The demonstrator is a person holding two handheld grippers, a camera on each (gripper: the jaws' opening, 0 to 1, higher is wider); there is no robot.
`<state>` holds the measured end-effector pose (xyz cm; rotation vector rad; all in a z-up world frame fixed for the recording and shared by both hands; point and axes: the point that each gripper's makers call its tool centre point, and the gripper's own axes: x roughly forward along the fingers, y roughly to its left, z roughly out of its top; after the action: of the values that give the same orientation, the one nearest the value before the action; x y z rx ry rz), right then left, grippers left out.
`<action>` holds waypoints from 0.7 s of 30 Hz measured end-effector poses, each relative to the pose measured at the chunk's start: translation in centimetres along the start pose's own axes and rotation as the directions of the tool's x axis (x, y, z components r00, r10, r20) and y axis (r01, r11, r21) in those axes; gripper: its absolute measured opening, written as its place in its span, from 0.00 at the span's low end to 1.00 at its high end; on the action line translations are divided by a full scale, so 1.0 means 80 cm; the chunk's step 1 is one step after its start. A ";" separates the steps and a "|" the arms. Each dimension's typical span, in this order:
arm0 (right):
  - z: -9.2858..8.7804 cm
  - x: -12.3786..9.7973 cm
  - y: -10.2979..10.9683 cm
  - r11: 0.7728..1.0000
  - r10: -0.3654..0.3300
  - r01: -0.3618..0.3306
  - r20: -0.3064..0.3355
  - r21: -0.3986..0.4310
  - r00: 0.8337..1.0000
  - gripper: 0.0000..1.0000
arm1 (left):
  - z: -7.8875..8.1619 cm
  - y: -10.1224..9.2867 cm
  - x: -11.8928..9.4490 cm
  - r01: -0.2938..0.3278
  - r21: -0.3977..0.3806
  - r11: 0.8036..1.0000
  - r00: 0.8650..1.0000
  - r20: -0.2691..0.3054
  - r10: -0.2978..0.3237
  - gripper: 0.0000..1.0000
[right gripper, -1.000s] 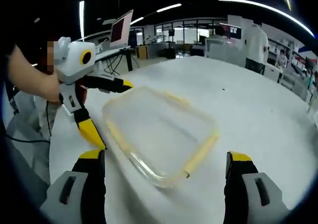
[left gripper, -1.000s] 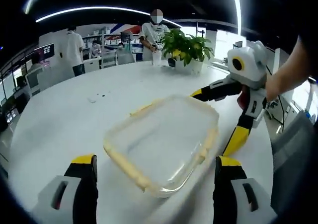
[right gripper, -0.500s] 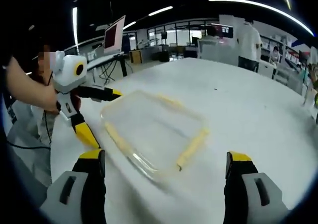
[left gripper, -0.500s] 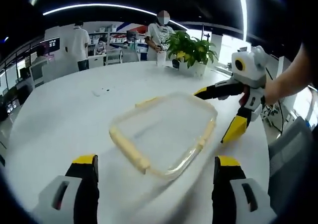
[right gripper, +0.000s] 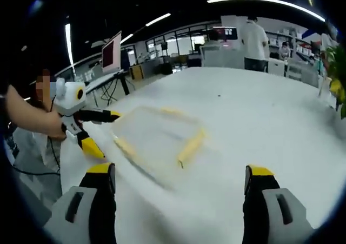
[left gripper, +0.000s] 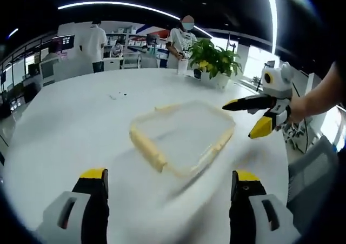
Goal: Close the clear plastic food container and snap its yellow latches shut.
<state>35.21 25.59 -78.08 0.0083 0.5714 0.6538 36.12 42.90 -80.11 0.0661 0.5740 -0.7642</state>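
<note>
The clear container (left gripper: pixel 184 138) lies flat on the white table (left gripper: pixel 70 125), roughly at its middle, with its lid seemingly on and yellow latches (left gripper: pixel 147 149) along its edges — whether they are snapped down or only folded against the sides is too blurred to tell.

The left gripper (left gripper: pixel 168 211) hangs low over the near table edge, jaws spread wide with nothing between them, well apart from the container. In the right gripper view the right gripper (right gripper: pixel 178 206) is the same: wide open, empty, standing clear, with the container (right gripper: pixel 154 138) lying ahead of it. From the left gripper view that right gripper also shows off to the side, jaws parted, just beyond the container's far corner.

Both tools sit on opposite sides of the container, likely so each can reach its own latch — one pressing while the other steadies. Neither touches it now.

A potted plant (left gripper: pixel 213 60) stands at the table's far edge, and people (left gripper: pixel 96 44) stand beyond.
</note>
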 end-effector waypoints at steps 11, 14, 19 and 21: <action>-0.026 -0.037 0.000 0.999 -0.029 0.029 -0.009 0.038 1.000 0.96 | -0.019 -0.003 -0.028 -0.023 -0.081 0.996 1.000 0.015 0.024 0.90; -0.028 -0.045 0.005 0.999 -0.024 0.025 -0.004 0.040 1.000 0.96 | -0.022 -0.003 -0.036 -0.030 -0.099 0.995 0.999 0.022 0.032 0.90; -0.025 -0.059 0.014 0.999 -0.009 0.009 0.012 0.040 1.000 0.96 | -0.021 -0.004 -0.052 -0.042 -0.141 0.989 0.998 0.050 0.049 0.89; -0.024 -0.065 0.016 0.999 -0.007 0.006 0.020 0.044 1.000 0.95 | -0.021 -0.006 -0.061 -0.047 -0.153 0.987 0.997 0.058 0.056 0.89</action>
<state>30.16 23.27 -76.85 0.0536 0.5658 0.6338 32.20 46.04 -78.93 -0.0828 0.5670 -0.6682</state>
